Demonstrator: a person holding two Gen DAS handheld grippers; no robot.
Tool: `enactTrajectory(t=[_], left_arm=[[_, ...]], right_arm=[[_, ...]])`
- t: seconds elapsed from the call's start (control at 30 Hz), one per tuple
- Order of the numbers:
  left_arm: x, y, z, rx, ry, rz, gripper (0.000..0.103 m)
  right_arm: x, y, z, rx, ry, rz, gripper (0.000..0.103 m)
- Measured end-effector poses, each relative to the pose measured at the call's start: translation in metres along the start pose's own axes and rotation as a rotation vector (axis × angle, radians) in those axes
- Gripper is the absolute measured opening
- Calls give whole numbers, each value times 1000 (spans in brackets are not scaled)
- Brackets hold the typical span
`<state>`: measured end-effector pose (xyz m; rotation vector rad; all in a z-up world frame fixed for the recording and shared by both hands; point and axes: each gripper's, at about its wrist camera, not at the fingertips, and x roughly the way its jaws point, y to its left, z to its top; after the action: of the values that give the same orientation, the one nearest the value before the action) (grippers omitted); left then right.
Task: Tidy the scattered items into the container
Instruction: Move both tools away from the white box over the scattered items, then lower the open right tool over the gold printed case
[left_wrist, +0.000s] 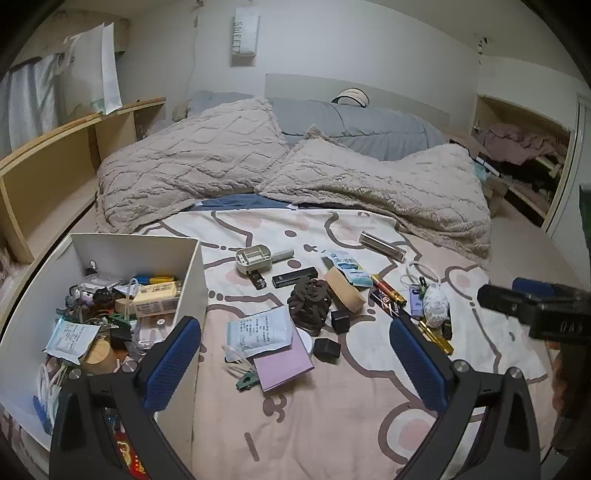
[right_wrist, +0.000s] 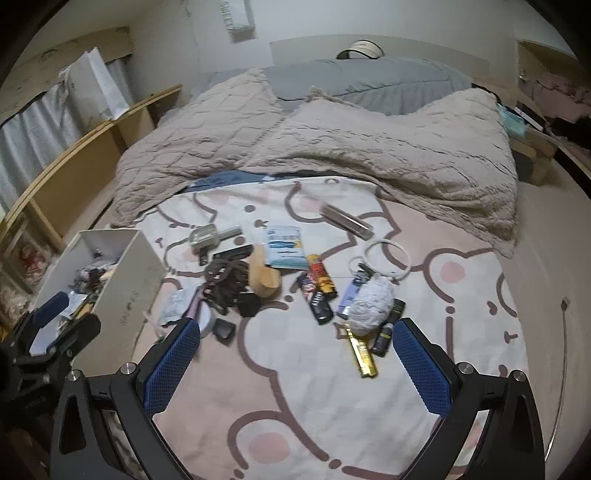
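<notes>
left gripper (left_wrist: 295, 347) and right gripper (right_wrist: 297, 347): jaws standing apart, holding nothing | risk: gold bar (right_wrist: 361, 353) at 1 o'clock is lying against white pouch (right_wrist: 370, 303), so right gripper may be catching both | box (left_wrist: 192, 280) at 9 o'clock

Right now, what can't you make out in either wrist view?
- Bottom layer of the white box: left wrist view, buried under the pile; right wrist view, near wall blocks it.
- Print on the white sachet: too small in left view, blurred in right.
- Round white item under the purple card: mostly covered.
- Right gripper: cut off by the left view's edge.
- Small labels on the gold bar: motion blur.
</notes>
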<state>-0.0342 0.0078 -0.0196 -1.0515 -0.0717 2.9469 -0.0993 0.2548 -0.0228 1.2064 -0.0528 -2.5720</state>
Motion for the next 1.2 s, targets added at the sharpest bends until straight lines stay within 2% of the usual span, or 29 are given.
enactTrajectory(t=[0.1,0.2,0.27,0.3,0.53,0.67,0.73,0.87,1.03,1.13,1.2], left_arm=[[10,-8,-5,26,20,28,103],[20,-16,-13,83,13,25,103],[25,-19,-18,113,10,17,103],[29,-21,-21,122,15,8,103],[55,-12,-33,90,73,-110,103],[69,-4,-42,58,110,-148,103],[75,0,-47,48,122,-157,103],[83,5,-57,53,113,-137,101],[88,0,-64,134,98,-112,96],[96,3,-68,134,119,-120,90],[104,8,-71,128,132,-107,77]], right_arm=[[2,-9,0,10,-16,-29,101],[5,-20,1,49,-21,-49,82],[10,-29,1,80,-11,-49,75],[12,-32,1,86,-7,-53,68],[41,-46,-7,101,75,-95,26],[62,-52,-14,123,139,-91,16],[74,-54,-18,140,183,-93,7],[96,-59,-26,185,244,-95,6],[115,-63,-27,206,284,-127,6],[122,-66,-28,232,296,-135,6],[127,-68,-28,248,309,-135,6]])
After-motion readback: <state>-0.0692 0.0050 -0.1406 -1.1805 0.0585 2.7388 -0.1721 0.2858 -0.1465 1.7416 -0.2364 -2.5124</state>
